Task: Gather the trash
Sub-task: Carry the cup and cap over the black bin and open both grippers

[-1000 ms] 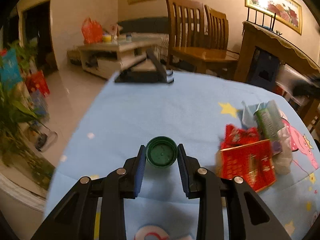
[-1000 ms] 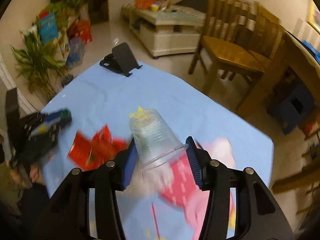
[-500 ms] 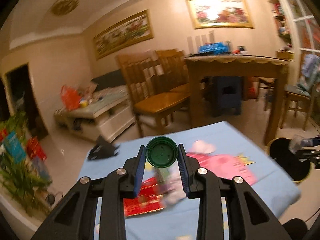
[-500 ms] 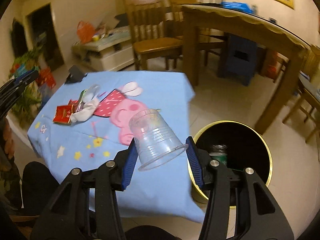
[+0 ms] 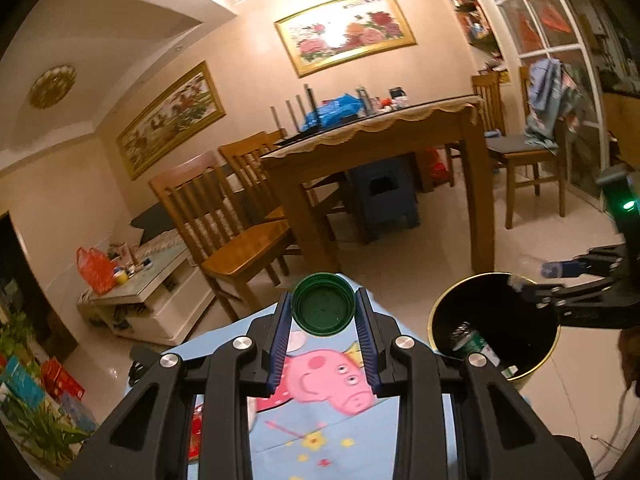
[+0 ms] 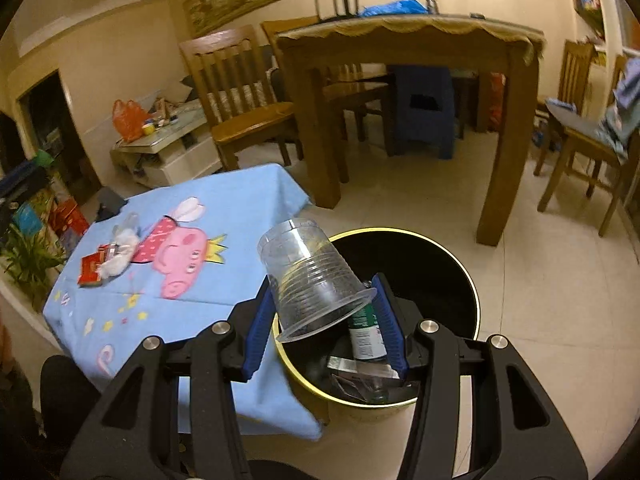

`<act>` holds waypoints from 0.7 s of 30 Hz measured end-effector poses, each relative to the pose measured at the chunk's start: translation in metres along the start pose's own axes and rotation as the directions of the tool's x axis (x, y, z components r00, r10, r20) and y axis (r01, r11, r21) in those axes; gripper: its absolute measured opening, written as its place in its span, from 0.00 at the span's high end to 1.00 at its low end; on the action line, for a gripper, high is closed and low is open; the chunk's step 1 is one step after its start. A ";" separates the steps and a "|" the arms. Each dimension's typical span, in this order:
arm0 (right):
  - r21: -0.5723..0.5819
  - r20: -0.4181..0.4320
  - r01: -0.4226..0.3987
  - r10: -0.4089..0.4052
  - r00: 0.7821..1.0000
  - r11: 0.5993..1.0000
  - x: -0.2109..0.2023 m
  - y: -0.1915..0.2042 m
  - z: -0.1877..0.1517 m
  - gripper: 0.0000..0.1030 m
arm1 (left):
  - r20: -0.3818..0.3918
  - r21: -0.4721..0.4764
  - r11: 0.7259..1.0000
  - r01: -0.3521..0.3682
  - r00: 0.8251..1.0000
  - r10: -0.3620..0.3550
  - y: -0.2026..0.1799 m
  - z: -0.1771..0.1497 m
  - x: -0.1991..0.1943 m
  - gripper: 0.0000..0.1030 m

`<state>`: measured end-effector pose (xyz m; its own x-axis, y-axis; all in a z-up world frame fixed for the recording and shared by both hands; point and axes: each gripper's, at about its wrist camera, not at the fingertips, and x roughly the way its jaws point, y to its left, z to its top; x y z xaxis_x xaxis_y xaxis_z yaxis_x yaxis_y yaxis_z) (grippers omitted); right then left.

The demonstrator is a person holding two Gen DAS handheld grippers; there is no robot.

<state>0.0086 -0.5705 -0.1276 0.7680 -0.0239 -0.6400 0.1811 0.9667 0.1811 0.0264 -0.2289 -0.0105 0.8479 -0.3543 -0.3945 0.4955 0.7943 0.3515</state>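
Observation:
My left gripper [image 5: 323, 312] is shut on a green bottle cap [image 5: 323, 307], held in the air above the far edge of the blue cartoon tablecloth [image 5: 332, 424]. My right gripper [image 6: 322, 304] is shut on a clear plastic cup [image 6: 310, 276], tilted with its mouth toward me, right over the near rim of the black, gold-rimmed trash bin [image 6: 440, 248]. The bin [image 5: 444, 312] holds a green-labelled bottle [image 6: 364, 334] and wrappers. In the left wrist view the right gripper [image 5: 532, 276] reaches over the bin from the right. Red wrappers and crumpled white trash [image 6: 108, 260] lie on the cloth.
A wooden dining table [image 6: 404, 40] and chairs [image 6: 240, 92] stand behind the bin on the tiled floor. A low coffee table with an orange bag [image 6: 128, 120] is at the back left. Plants and boxes [image 6: 28, 248] sit left of the cloth-covered table.
Both grippers swung right from over the tablecloth toward the bin, each keeping its item. The cup now hangs over the bin's rim; the cap has risen above the table's far edge.

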 end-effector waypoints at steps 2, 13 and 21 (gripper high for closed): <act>0.016 -0.018 0.004 -0.004 1.000 1.000 0.014 -0.012 -0.001 0.53 | -0.004 0.016 1.000 0.010 1.000 -0.010 -0.011 0.003 0.002 0.71; 0.017 -0.014 0.124 -0.124 0.992 0.992 0.036 -0.033 0.010 0.09 | -0.056 0.074 0.993 0.092 0.995 -0.088 -0.067 0.025 0.033 0.71; 0.032 0.189 0.503 -0.500 0.845 0.864 -0.049 -0.031 0.022 0.05 | -0.114 0.083 0.984 0.158 0.982 -0.148 -0.104 0.031 0.069 0.71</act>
<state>-0.0210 -0.6048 -0.0851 0.6748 -0.5513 -0.4906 0.5627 0.8145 -0.1413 0.0395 -0.3513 -0.0477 0.7379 -0.4092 -0.5367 0.6372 0.6846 0.3541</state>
